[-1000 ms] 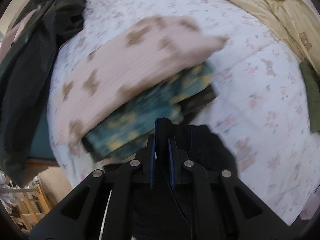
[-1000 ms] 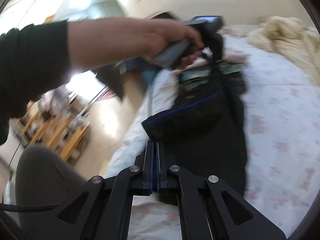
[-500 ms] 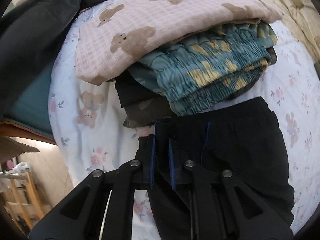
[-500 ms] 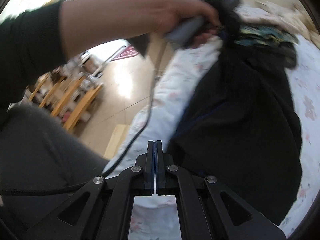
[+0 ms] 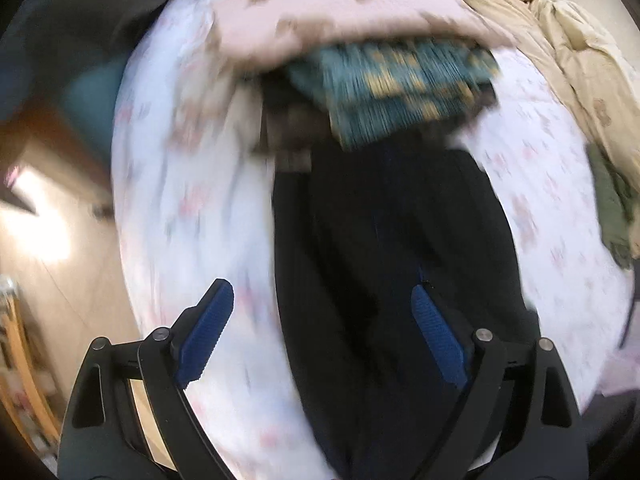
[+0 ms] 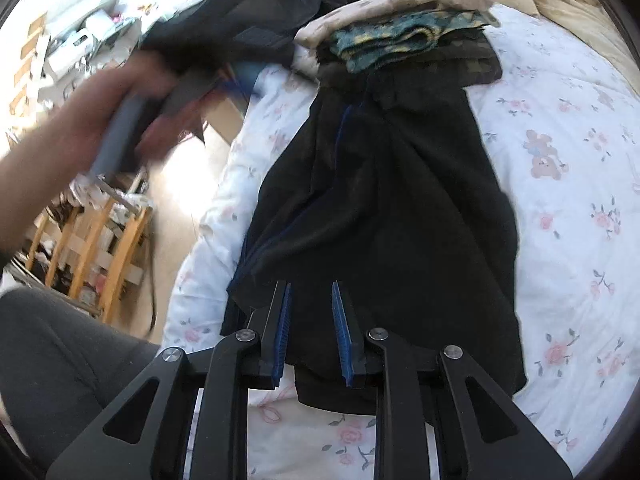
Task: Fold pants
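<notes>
Left tool (image 5: 318, 296) spread wide, nothing between pads, hovering over black pants (image 5: 392, 248) laid lengthwise on floral bed (image 5: 192, 208). Right tool (image 6: 311, 312) partly open, empty, pants hem just below. Right view only: person's left hand (image 6: 108, 120) on its grip, out over the floor. Half a sec ago both tools were pinched on the fabric; now released. Folded stack (image 6: 400, 36) at waistband end.

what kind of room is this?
Most likely a home bedroom: the black pants lie on a bed with a floral sheet, a rumpled cream quilt behind, and folded clothes stacked nearby.
</notes>
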A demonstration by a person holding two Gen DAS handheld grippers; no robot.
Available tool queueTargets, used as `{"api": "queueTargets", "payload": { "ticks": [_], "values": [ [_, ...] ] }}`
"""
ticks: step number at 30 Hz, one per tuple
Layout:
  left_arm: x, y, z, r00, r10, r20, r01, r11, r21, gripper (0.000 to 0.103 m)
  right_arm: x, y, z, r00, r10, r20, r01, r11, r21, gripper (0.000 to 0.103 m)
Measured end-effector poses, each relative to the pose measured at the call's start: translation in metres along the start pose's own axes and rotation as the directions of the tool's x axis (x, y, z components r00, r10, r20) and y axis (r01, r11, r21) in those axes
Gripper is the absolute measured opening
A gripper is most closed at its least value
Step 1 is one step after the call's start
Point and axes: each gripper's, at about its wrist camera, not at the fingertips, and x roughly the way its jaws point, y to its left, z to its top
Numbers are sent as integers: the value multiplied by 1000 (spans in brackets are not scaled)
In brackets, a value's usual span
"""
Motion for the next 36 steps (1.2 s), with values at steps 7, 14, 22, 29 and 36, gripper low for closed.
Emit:
{"api": "queueTargets", "payload": {
  "ticks": [7, 14, 22, 29, 36],
  "values": [
    [-3, -7, -100, 996, -33, -79, 23, 991, -131, 70, -43, -58, 11, 998, -28, 54, 22, 995, 95, 27],
    [20, -9, -162, 988, -93, -120, 59, 964, -258, 47, -70, -93, 8, 990, 3, 139, -33, 976, 214, 50],
    [34, -28, -180, 995, -12, -102, -11, 976, -216, 8, -87, -100, 7, 982, 27, 187, -77, 962, 262, 50],
    [-7, -41, -193, 1000, 1, -6, -2, 984, -177, 8, -91, -107, 11, 978, 30, 206, -91, 953, 290, 50],
    [-26, -32, -218, 1000, -14, -8, 12, 975, -221, 8, -92, -101, 9, 978, 29, 207, -88, 955, 283, 50]
  ]
}}
